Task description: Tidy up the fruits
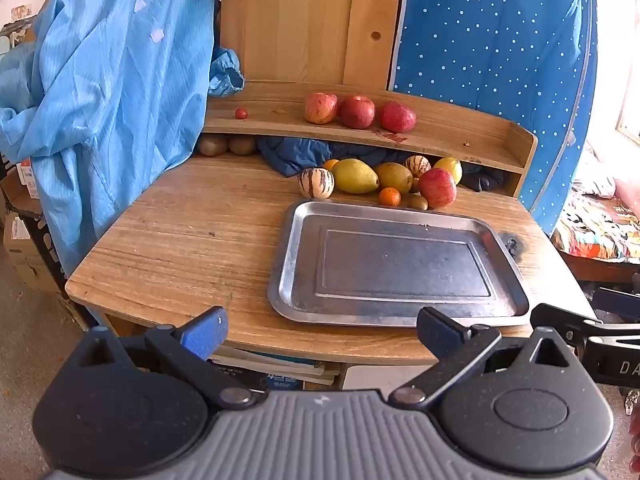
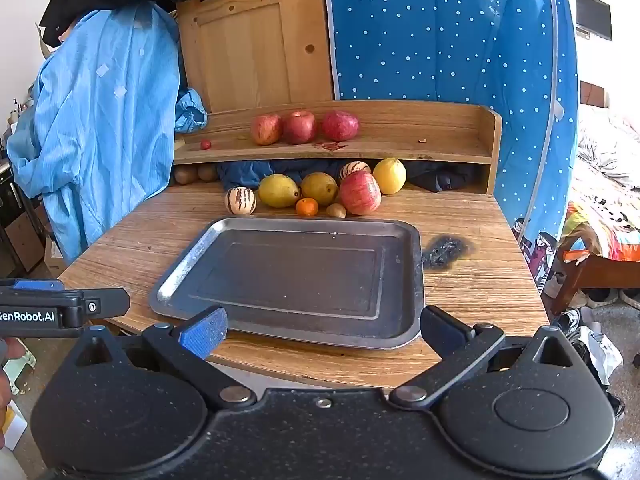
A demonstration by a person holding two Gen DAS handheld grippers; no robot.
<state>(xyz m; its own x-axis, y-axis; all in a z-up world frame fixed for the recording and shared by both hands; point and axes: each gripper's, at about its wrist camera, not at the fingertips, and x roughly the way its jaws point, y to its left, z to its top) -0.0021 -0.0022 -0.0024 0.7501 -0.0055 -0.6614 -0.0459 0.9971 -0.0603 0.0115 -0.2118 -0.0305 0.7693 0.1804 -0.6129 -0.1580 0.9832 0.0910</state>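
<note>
An empty metal tray (image 1: 400, 312) (image 2: 404, 336) lies on the wooden table. Behind it sits a cluster of fruit: a striped melon (image 1: 316, 183) (image 2: 240, 201), two mangoes (image 1: 355, 176) (image 2: 279, 191), a small orange (image 1: 389, 196) (image 2: 307, 207), a kiwi (image 1: 417, 201) (image 2: 336, 210), a red apple (image 1: 437, 187) (image 2: 360, 193) and a yellow fruit (image 2: 389, 176). Three red apples (image 1: 357, 111) (image 2: 299, 127) stand on the shelf. My left gripper (image 1: 320, 332) and right gripper (image 2: 322, 330) hang open at the table's near edge, both holding nothing.
A cherry tomato (image 1: 241, 113) (image 2: 205, 144) lies on the shelf's left end. A blue coat (image 1: 104, 92) hangs over the table's left side. A dotted blue curtain (image 2: 440, 28) stands at the right. A burn mark (image 2: 446, 252) darkens the table beside the tray.
</note>
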